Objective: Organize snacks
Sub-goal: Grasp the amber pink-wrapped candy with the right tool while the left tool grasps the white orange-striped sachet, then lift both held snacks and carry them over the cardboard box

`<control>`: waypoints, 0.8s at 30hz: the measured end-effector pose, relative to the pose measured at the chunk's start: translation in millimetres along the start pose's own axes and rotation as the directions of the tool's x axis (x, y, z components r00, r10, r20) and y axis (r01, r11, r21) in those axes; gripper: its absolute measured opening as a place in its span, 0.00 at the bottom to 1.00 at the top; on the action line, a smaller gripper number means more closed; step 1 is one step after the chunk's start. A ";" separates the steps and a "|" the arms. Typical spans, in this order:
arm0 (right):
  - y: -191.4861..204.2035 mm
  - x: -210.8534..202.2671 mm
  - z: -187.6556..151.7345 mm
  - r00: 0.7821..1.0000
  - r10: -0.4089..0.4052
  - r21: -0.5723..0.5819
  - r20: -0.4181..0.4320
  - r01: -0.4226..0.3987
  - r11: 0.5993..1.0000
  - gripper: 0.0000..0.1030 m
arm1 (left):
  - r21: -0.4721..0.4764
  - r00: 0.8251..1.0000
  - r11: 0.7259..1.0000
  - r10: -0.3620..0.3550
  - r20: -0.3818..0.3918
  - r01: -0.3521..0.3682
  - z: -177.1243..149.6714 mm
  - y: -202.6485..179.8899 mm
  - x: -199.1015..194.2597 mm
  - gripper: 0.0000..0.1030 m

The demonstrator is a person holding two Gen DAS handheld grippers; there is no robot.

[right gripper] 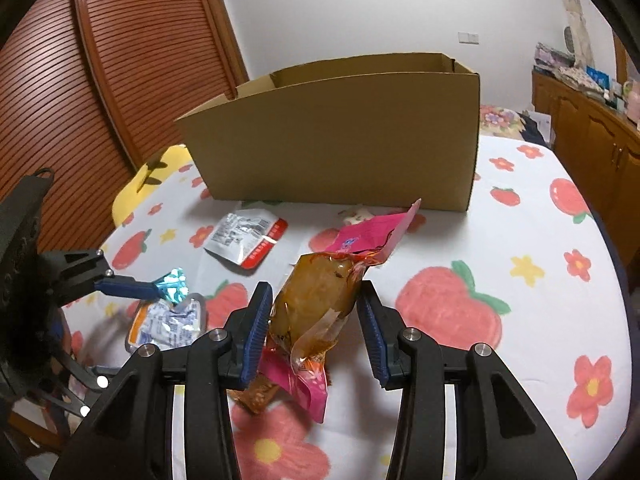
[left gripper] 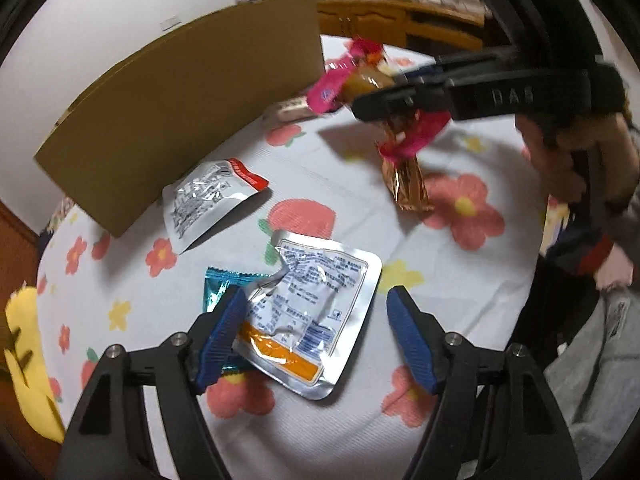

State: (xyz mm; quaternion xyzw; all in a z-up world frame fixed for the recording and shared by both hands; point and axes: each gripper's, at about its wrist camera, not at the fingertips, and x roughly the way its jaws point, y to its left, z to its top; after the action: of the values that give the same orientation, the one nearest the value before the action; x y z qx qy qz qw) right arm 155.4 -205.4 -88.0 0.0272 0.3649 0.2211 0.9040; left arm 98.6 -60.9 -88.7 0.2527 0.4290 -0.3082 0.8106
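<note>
**Right fingers grip a pink pouch; left fingers spread over a silver one**

While the right fingers (right gripper: 312,320) are closed on a pink pouch (right gripper: 320,300) with brown, glossy contents, they hold it off the flowered cloth (right gripper: 520,360), its pink top edge pointing up and away from them toward the box (right gripper: 340,140). In the right wrist view both blue pads touch the pouch's sides, and its lower pink end hangs below them. A gold wrapper (left gripper: 408,184) shows under those fingers in the left wrist view; whether it hangs from them or lies on the cloth cannot be told.

The left fingers (left gripper: 316,336) stand apart, gripping nothing. Between them, on the cloth, lies a silver pouch (left gripper: 316,304) with blue print and an orange band. Its edge is just beside the left-hand pad, which hides part of it; the other pad stands clear of it. A teal wrapper (left gripper: 218,286) peeks out from under the silver pouch, by that same left-hand pad.

Farther out from the left fingers lies a silver pouch with a red edge (left gripper: 212,200), near the foot of the cardboard box. The box stands upright on the cloth beyond all the snacks, its top open. A small pale packet (left gripper: 290,110) lies at the box's near corner, beyond the right fingers' tips. A hand (left gripper: 568,160) holds the right tool's grip at the right of the left wrist view. A yellow cushion (left gripper: 28,360) sits at the cloth's left edge, and wooden cabinets (right gripper: 592,140) stand to the right, past the box.
</note>
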 end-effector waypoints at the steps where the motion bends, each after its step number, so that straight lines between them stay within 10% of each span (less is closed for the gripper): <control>1: -0.6 -0.1 0.8 1.000 -0.006 -0.003 0.002 0.006 1.000 0.42 | 0.005 1.000 1.000 0.005 -0.007 -0.004 1.3 -0.2 1.1 0.71; 8: -8.3 4.7 2.3 1.000 -0.012 -0.006 -0.001 0.012 1.000 0.42 | -0.039 0.999 0.999 -0.023 -0.027 0.022 8.9 13.4 8.7 0.71; 12: -13.5 7.3 0.2 1.000 -0.006 0.006 -0.004 0.006 1.000 0.42 | -0.074 0.999 0.997 -0.037 -0.022 0.035 9.9 20.4 8.5 0.33; 24: -14.7 9.8 -1.0 1.000 -0.007 0.005 -0.005 0.007 1.000 0.42 | -0.172 0.997 0.985 0.006 0.076 0.007 6.8 28.6 -8.7 0.20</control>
State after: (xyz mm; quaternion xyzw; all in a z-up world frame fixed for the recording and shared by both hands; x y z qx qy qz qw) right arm 166.6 -214.6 -98.2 0.0276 0.3677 0.2171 0.9038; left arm 118.9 -43.5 -73.8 0.1698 0.4228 -0.2796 0.8451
